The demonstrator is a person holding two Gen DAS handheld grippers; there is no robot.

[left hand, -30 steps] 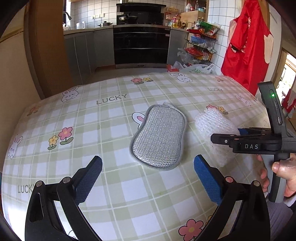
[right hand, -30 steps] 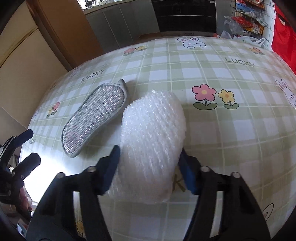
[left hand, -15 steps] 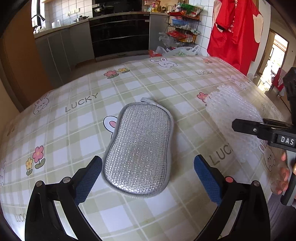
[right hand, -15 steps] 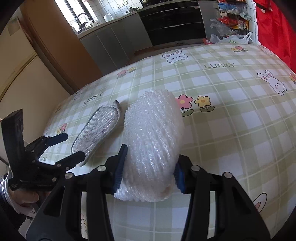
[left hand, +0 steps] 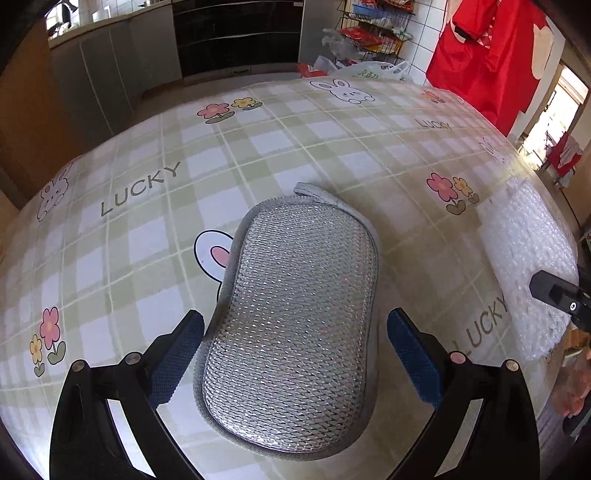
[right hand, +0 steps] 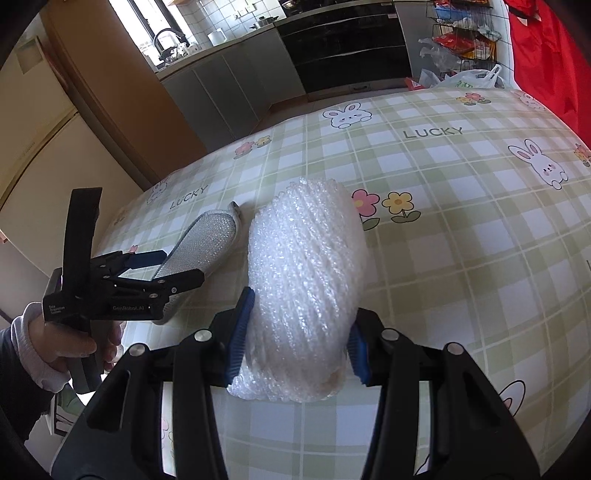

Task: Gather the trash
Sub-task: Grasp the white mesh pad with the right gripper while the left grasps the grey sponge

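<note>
I am holding the right tongs (right hand: 297, 334) narrowed onto the near end of the bubble wrap (right hand: 304, 280), with both blue pads (right hand: 241, 328) pressing into its sides, so I judge this piece gripped, though its bottom appears to be resting on the table (right hand: 461, 229) and not lifted clear. I am holding the left tongs (left hand: 295, 354) wide, one finger on each side of the near half of the silver scouring pad (left hand: 295, 325); the pads (left hand: 413, 354) are standing just beside its edges and, as far as I can tell, not touching it. The scouring pad is lying flat on the checked tablecloth (left hand: 332, 147), its small hanging loop pointing away from me, partly covering a printed rabbit. In the right view the two pieces are lying just beside each other, the scouring pad to the left of the bubble wrap, near my edge of the table. Farther out I am seeing only the printed flowers, rabbits and "LUCKY" lettering, and beyond the table the dark oven front (right hand: 343, 48), a wire rack (left hand: 373, 29) with plastic bags, and a red garment (left hand: 487, 55). I am not seeing any bin or trash bag for collecting in either view. By my reading the task is at an early stage: one piece gripped, one bracketed but not yet pinched, nothing carried off. Left to do: closing on the scouring pad, lifting both, and taking them to wherever the trash goes.
</note>
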